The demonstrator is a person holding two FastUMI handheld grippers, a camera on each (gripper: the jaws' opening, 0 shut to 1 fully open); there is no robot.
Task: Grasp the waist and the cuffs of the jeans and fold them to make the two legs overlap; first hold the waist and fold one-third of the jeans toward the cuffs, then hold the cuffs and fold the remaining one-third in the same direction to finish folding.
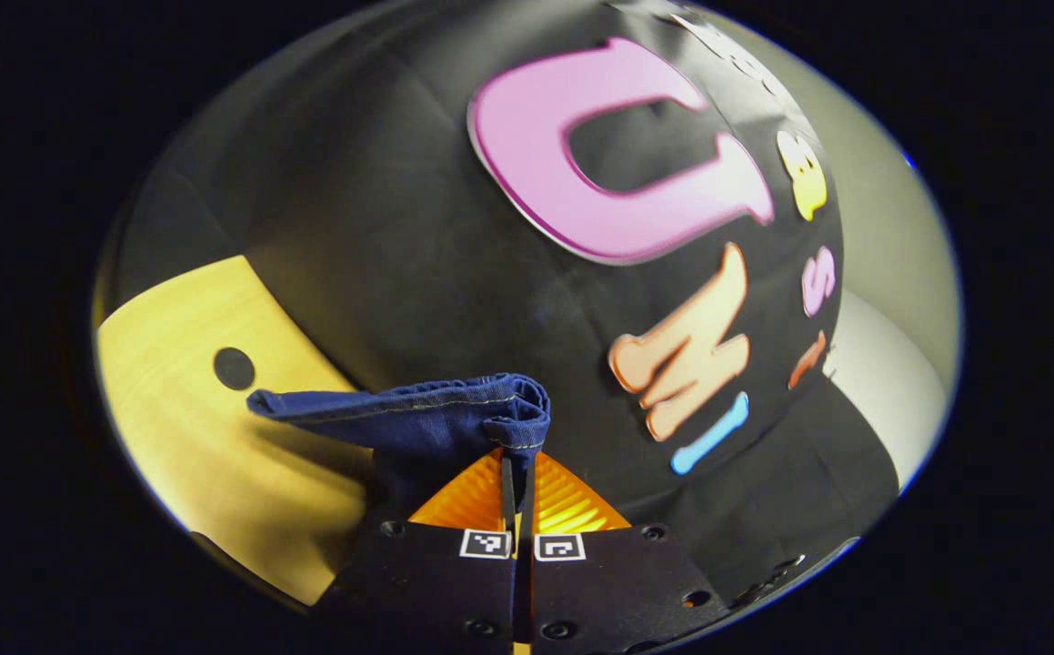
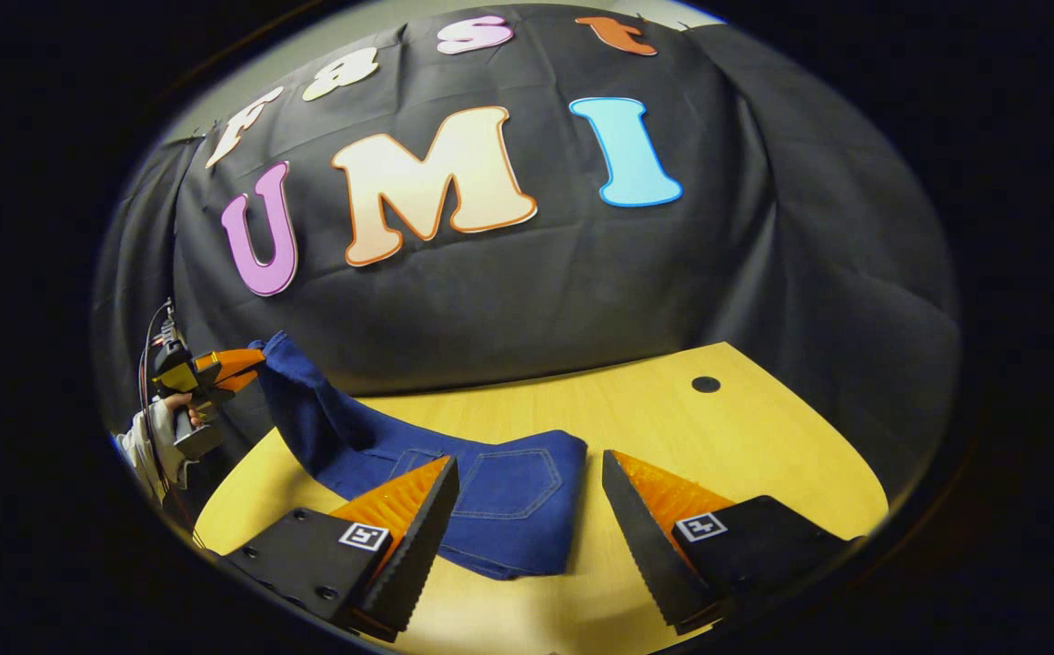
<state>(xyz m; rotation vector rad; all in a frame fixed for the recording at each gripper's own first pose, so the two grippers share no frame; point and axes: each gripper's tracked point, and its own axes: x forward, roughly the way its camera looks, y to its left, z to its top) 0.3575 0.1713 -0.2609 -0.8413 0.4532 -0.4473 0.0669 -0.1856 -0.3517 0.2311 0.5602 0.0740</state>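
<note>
- Black cloth wall [image 2: 527, 291] behind, draped in soft folds, wrapping round to the right.
- Pale plain wall [image 1: 890, 227] past the cloth's edge in the left gripper view.
- Light wooden table [image 2: 763, 437] with a rounded edge, glossy under overhead light.
- Small round dark hole [image 2: 706, 384] in the tabletop near the far corner.

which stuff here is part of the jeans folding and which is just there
Part of the job:
- dark blue denim jeans, one end lifted
- left tool, shut on the jeans
- right tool, open over the waist end

Just there:
- yellow wooden table
- round black hole in the tabletop
</note>
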